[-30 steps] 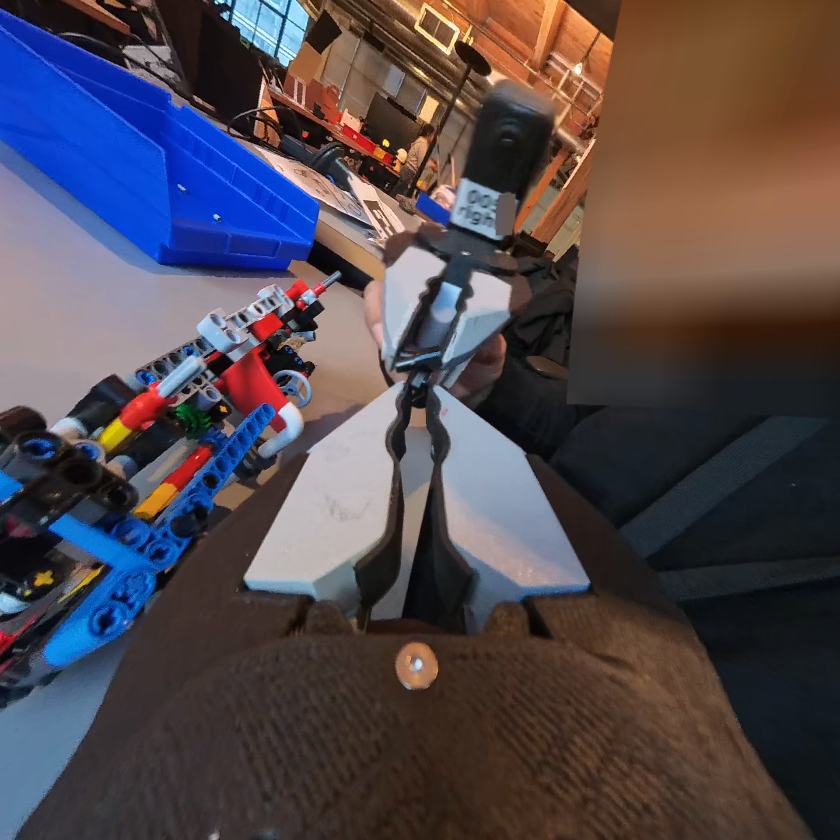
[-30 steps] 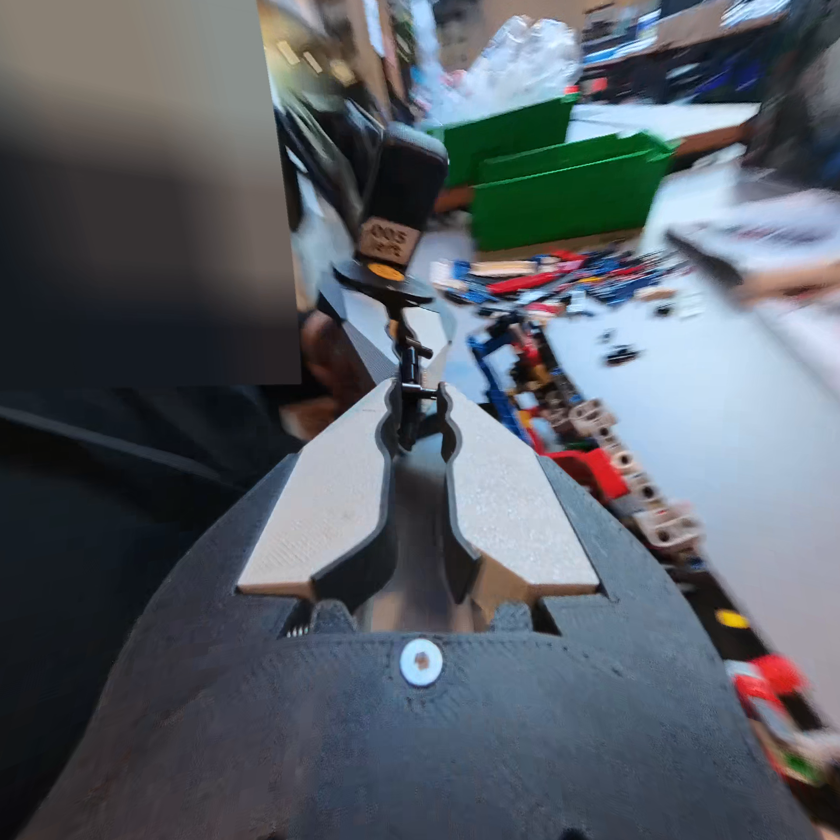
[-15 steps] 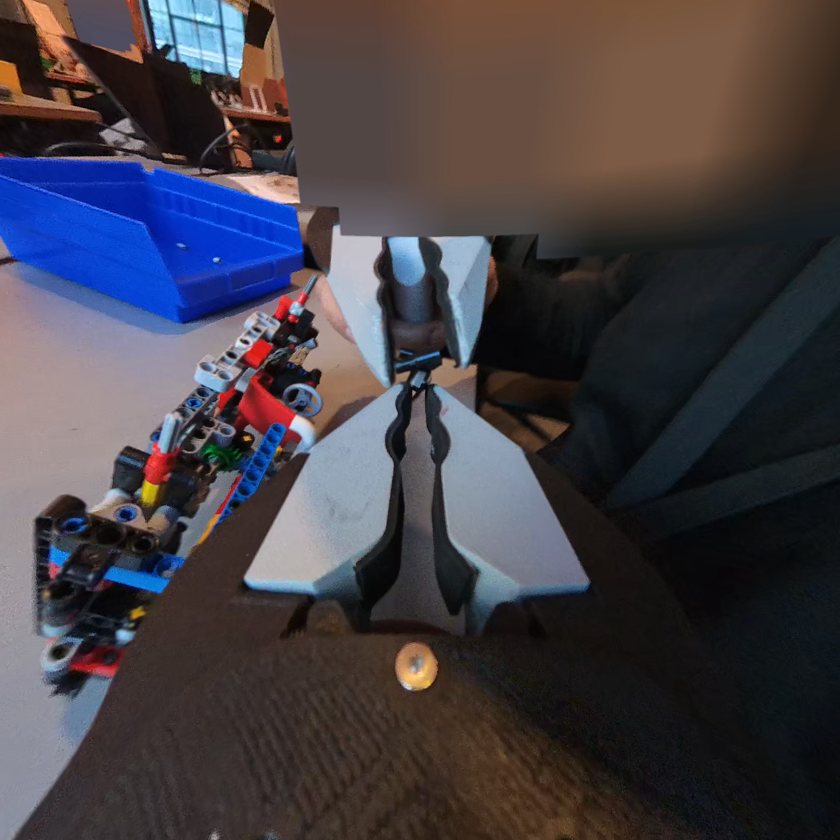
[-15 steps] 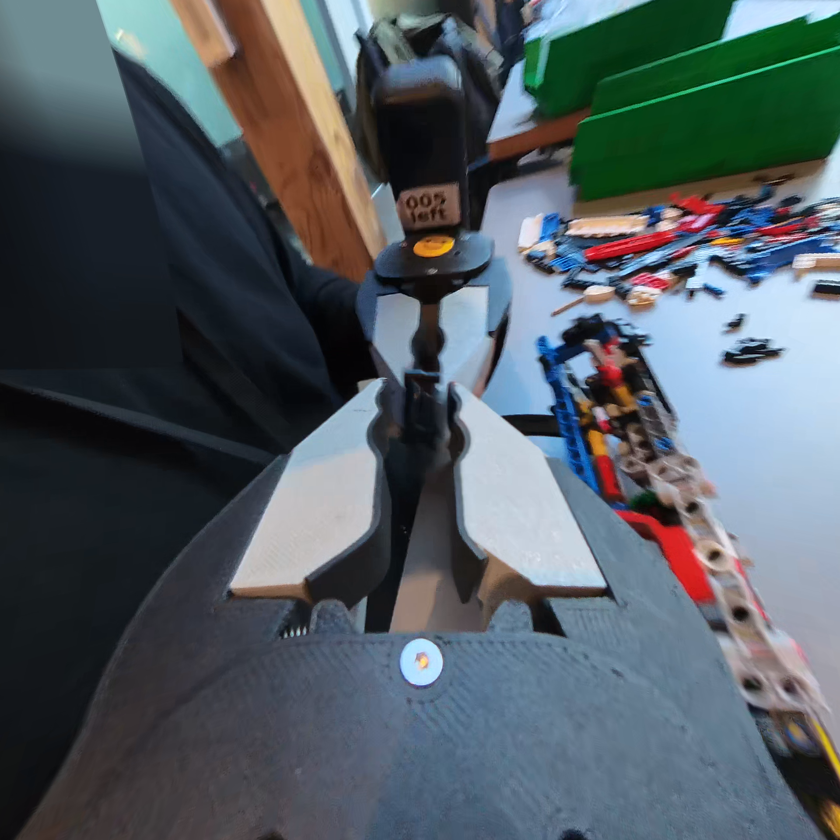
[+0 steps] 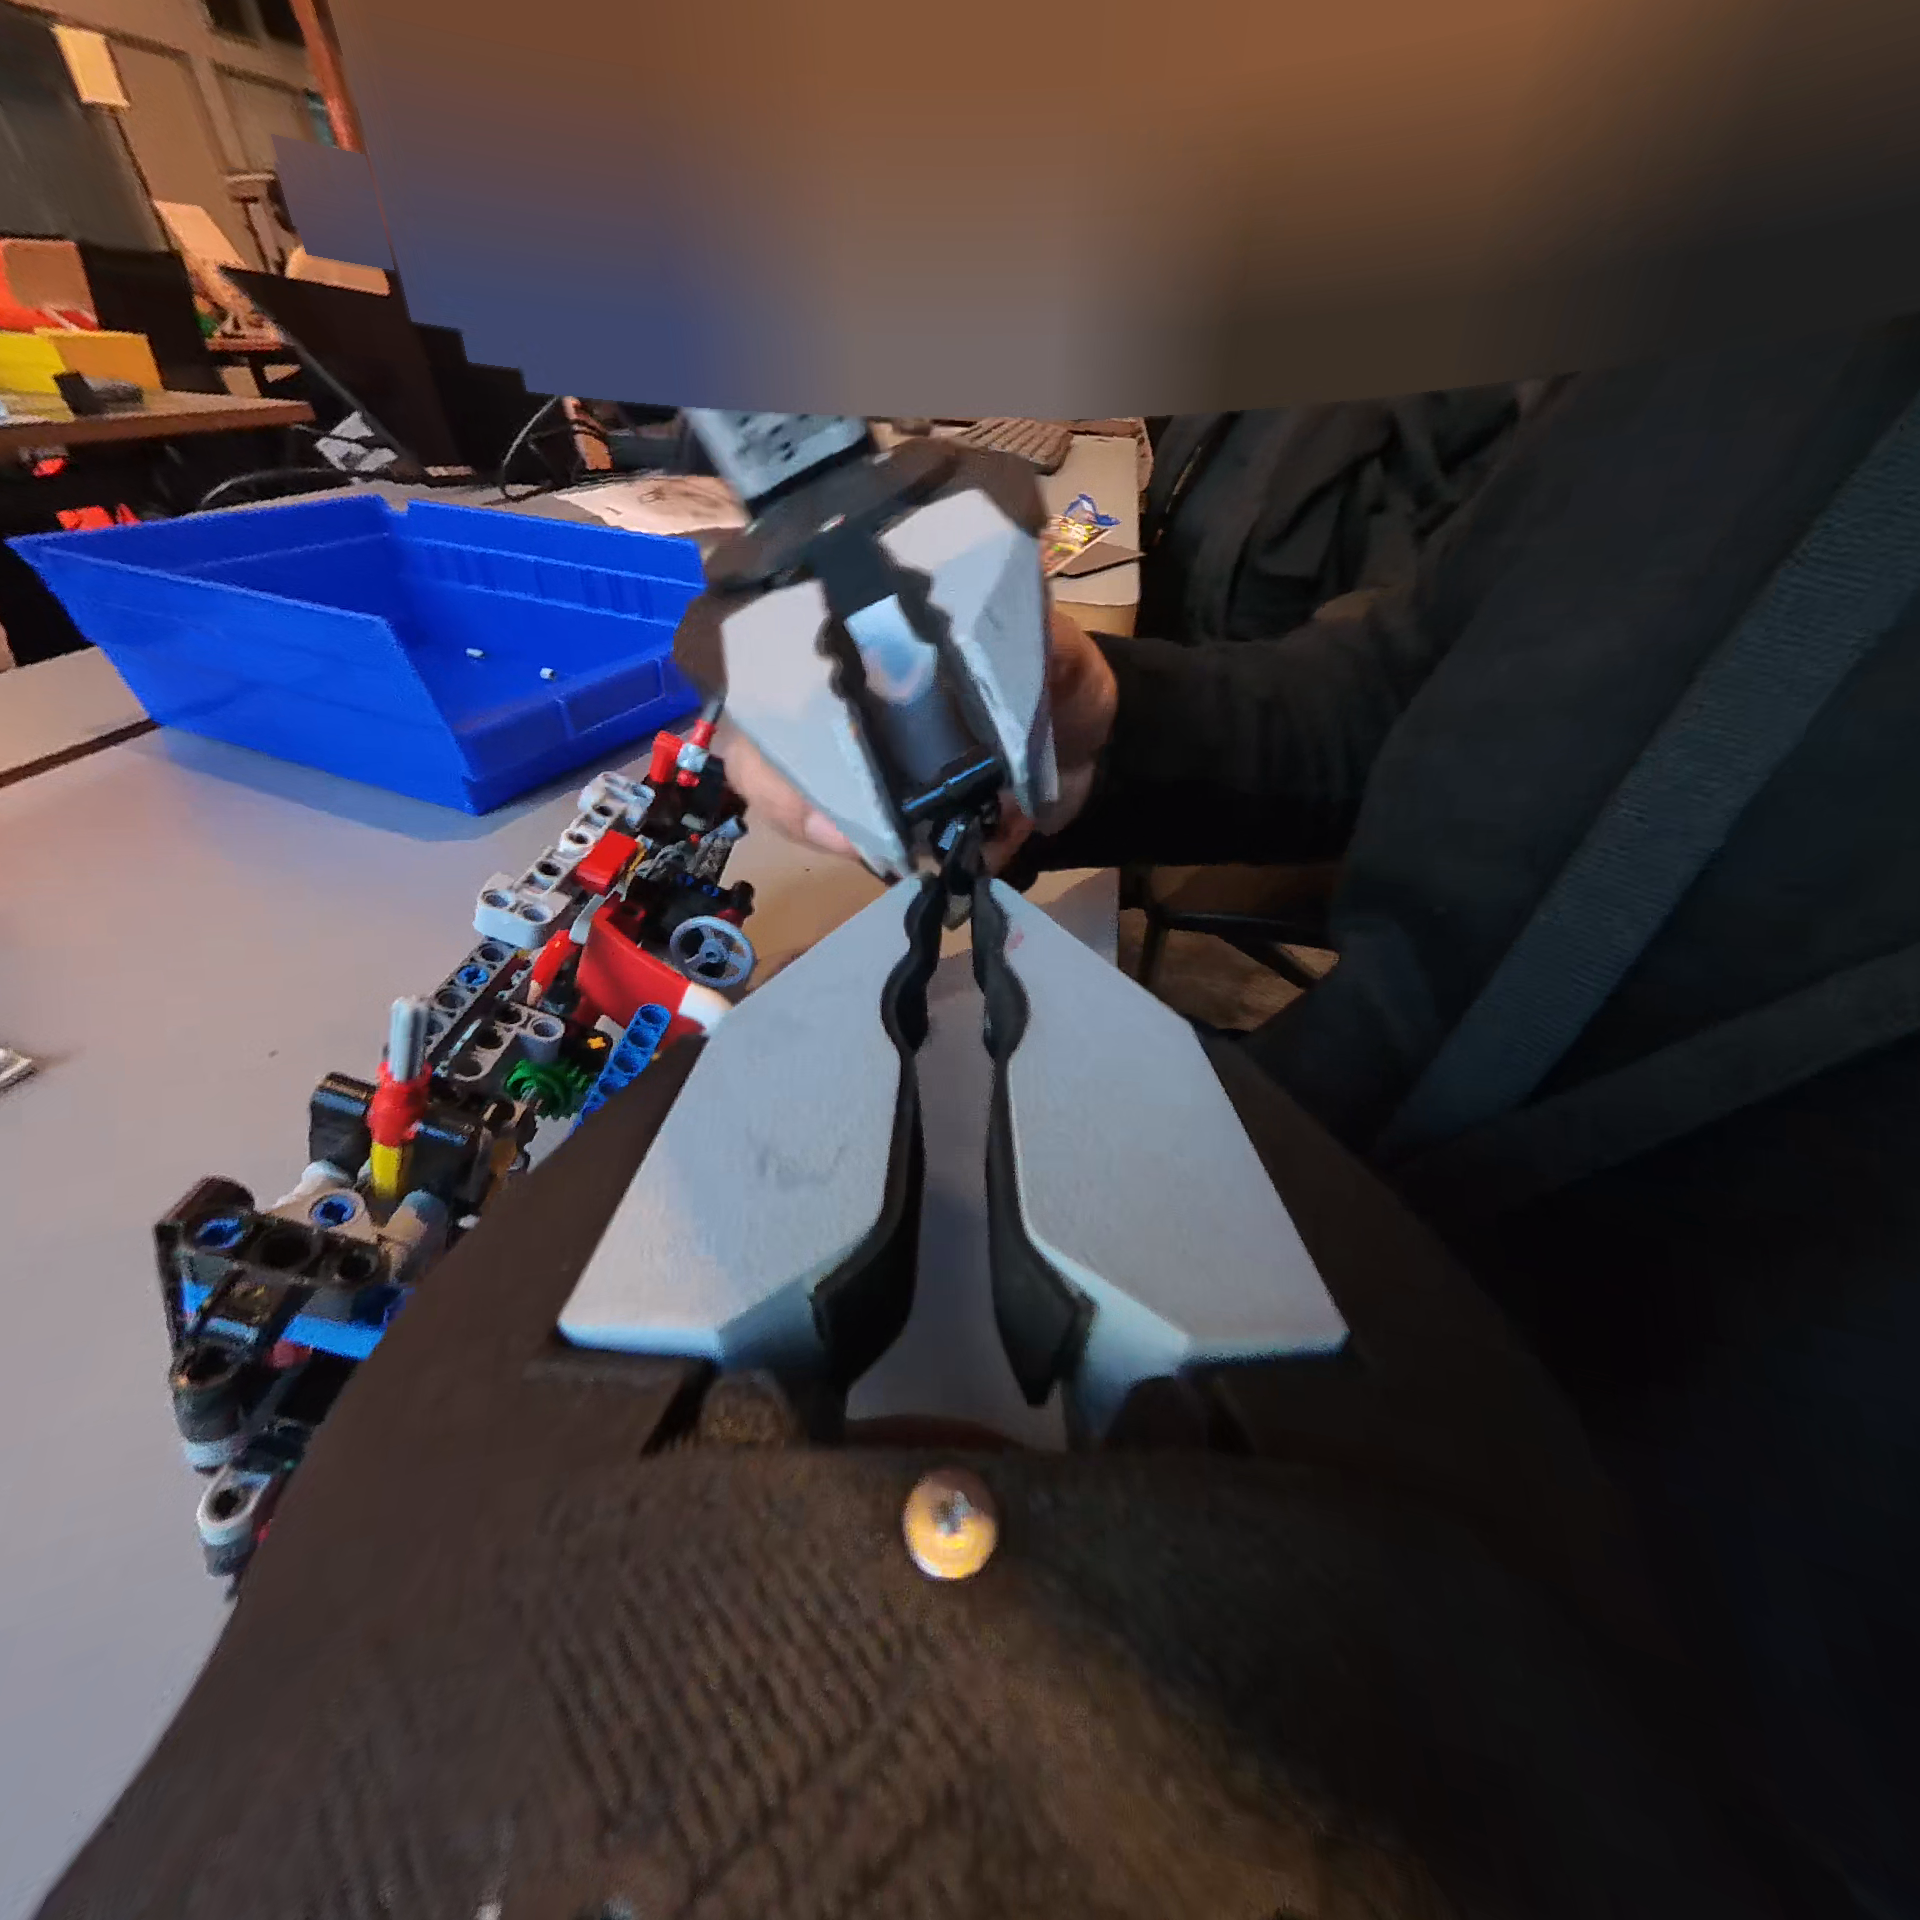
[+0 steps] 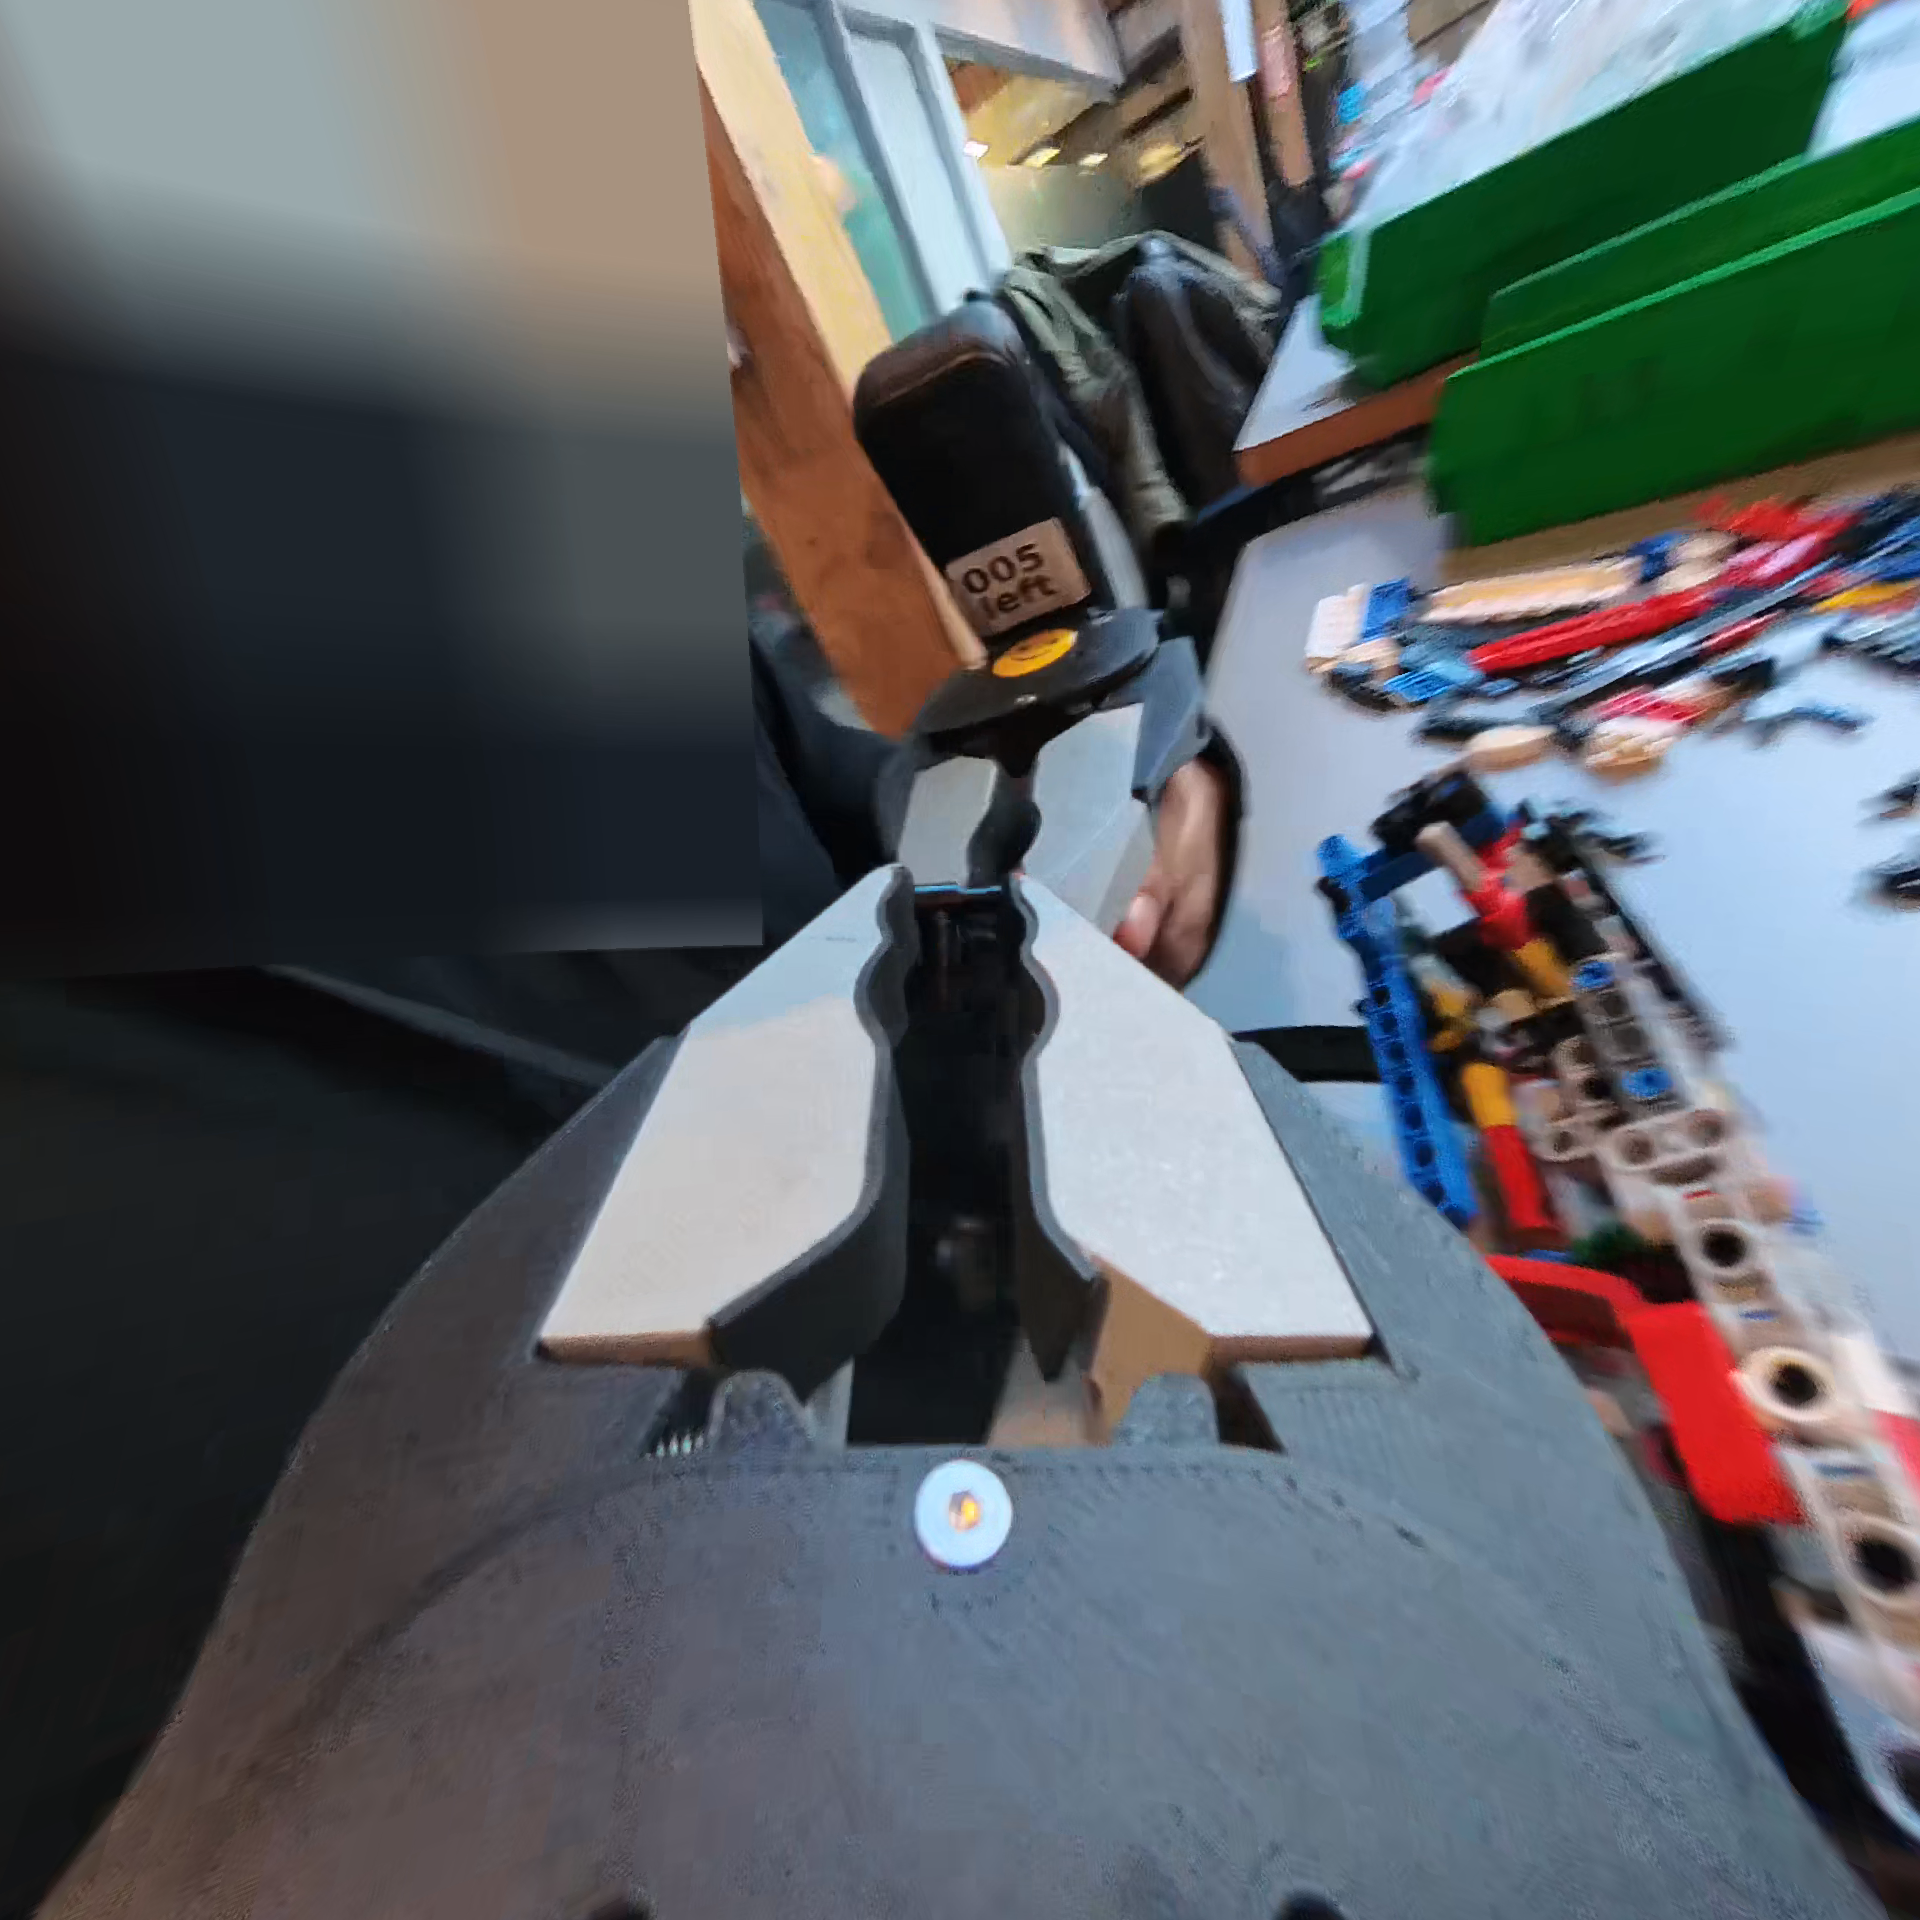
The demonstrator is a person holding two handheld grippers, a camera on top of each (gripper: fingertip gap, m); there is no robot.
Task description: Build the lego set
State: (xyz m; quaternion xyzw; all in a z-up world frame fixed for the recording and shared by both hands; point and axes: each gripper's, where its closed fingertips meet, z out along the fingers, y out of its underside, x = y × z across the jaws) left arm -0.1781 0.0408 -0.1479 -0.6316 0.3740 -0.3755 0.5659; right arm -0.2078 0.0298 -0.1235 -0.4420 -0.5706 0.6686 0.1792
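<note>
Grey tabletop (image 5: pixel 156 935) carries the half-built lego model (image 5: pixel 499 1049) along its near edge; off it, my left gripper (image 5: pixel 951 894) and right gripper (image 6: pixel 961 899) meet tip to tip, both pinching one small black piece (image 5: pixel 951 795), its axis running between them.

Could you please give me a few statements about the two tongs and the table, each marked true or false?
1. The left tongs and right tongs meet tip to tip on a small black piece. True.
2. The blue bin is full of bricks. False: only a couple of tiny bits show inside.
3. The partly built lego model lies on the table. True.
4. The loose lego pieces sit inside the green bins. False: they lie on the table before them.
</note>
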